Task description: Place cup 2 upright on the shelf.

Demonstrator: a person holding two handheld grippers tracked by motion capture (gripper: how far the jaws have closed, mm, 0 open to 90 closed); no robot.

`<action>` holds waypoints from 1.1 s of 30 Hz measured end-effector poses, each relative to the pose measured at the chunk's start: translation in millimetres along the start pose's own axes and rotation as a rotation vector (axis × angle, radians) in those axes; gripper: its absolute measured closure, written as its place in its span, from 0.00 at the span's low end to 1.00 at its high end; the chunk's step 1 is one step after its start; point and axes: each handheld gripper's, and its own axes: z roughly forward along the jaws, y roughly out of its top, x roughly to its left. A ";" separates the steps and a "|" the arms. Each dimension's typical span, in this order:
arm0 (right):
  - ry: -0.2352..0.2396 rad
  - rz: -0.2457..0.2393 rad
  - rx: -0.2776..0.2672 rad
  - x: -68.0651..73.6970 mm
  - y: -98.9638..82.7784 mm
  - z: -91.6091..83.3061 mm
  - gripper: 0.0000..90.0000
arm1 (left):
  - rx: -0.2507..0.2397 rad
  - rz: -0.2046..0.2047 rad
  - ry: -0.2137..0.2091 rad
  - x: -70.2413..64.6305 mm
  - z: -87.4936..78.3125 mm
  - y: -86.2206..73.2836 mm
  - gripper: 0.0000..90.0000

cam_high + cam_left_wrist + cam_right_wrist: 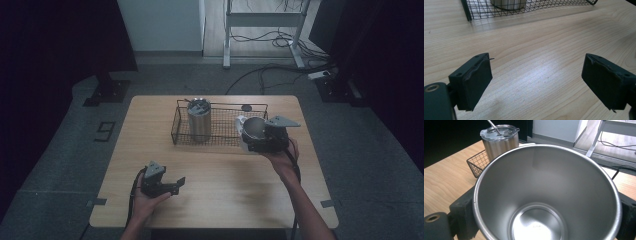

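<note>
Right gripper view is showing the right gripper (256, 137) clamping an open steel tumbler (546, 195), jaws pressing its sides, just at the wire basket's (220, 131) front right edge. One lidded tumbler (199, 120) is already standing inside the basket; this one is probably going in next. Nearer the person than the basket, the left gripper (537, 85) is idling with jaws apart.

The place looks like a lab or recording studio. Black curtains (55, 35) flank a lone wooden counter (220, 170) on grey carpet. Loose cables (280, 40) trail around a metal-framed desk (265, 20) behind.
</note>
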 end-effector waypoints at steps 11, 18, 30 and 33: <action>-0.012 -0.006 0.002 -4.5 10.2 6.4 0.07 | -0.002 0.000 -0.003 0.2 -0.7 0.3 0.10; -0.016 -0.009 0.007 -7.5 15.2 11.1 0.07 | -0.001 0.003 -0.007 -0.9 -1.1 0.6 0.10; -0.022 -0.003 0.009 -17.6 17.0 24.0 0.07 | 0.000 0.005 -0.002 -1.0 -0.4 0.1 0.11; -0.021 -0.004 0.014 -20.3 17.3 27.8 0.07 | 0.002 0.007 -0.003 -1.0 -0.3 0.1 0.11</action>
